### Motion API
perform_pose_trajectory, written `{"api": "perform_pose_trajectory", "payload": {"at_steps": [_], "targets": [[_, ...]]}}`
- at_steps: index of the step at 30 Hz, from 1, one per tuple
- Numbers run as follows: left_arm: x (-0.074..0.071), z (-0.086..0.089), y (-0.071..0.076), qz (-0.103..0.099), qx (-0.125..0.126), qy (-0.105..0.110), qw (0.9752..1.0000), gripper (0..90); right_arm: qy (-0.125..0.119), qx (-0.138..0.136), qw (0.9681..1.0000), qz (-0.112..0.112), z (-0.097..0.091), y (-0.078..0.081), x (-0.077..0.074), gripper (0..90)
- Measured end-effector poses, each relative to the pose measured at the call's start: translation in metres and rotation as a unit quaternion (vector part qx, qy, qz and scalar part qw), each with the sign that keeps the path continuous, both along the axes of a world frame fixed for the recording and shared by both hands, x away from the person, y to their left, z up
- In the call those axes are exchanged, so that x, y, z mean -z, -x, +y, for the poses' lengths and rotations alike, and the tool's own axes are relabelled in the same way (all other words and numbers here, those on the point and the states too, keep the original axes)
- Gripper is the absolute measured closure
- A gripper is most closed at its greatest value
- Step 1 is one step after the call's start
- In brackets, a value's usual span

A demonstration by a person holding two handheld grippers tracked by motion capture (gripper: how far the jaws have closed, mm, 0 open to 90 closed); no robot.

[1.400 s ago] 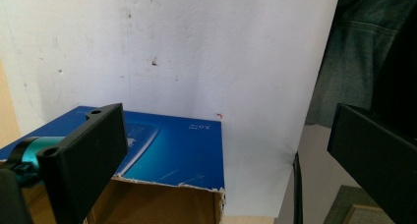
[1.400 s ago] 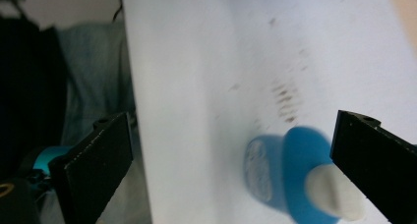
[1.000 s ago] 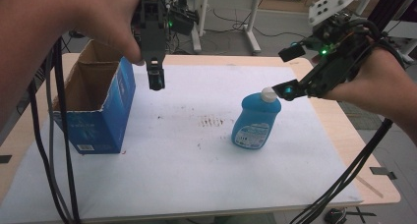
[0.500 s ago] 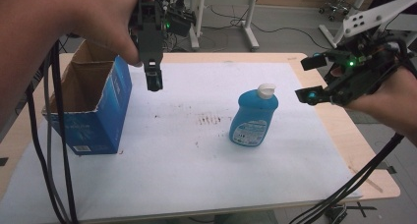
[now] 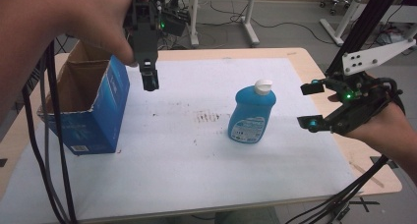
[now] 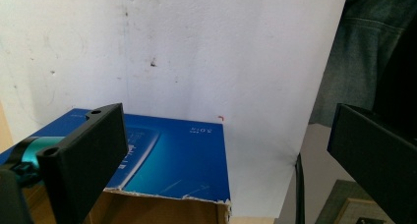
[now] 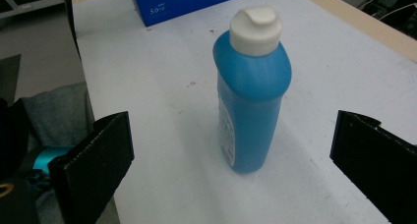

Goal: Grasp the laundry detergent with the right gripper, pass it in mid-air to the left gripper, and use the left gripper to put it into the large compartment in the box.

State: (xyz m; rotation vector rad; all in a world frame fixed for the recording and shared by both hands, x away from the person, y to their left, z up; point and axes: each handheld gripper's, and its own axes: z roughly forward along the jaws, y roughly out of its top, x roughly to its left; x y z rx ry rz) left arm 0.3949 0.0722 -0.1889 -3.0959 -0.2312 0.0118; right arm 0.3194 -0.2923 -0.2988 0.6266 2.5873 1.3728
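Bottle (image 5: 252,113) stands upright, apart from open right hand-held gripper (image 5: 311,105).

Upright near the middle of the white-covered wooden table (image 5: 206,184): blue plastic bottle with a white cap (image 5: 252,115). Well to its left, at the table's left side: open blue cardboard box (image 5: 88,106), with the left gripper (image 5: 150,80) above its far right corner. Right of the bottle, apart from it: right gripper (image 5: 312,105).
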Motion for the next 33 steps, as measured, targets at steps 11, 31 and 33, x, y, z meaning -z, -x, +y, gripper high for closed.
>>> {"api": "perform_pose_trajectory", "payload": {"at_steps": [11,31,33], "targets": [[0.001,-0.001,-0.003,0.000,0.002,0.000,1.0000,1.7,0.002,-0.011,0.9999,0.008,0.015,-0.014,0.023,1.6],[-0.001,0.001,-0.001,-0.002,0.002,-0.001,1.0000,1.7,-0.036,-0.021,0.9989,0.021,0.041,-0.030,0.059,1.6],[-0.001,0.002,-0.001,-0.003,-0.001,-0.001,1.0000,1.6,-0.037,-0.024,0.9987,0.024,0.044,-0.032,0.061,1.6]]}}
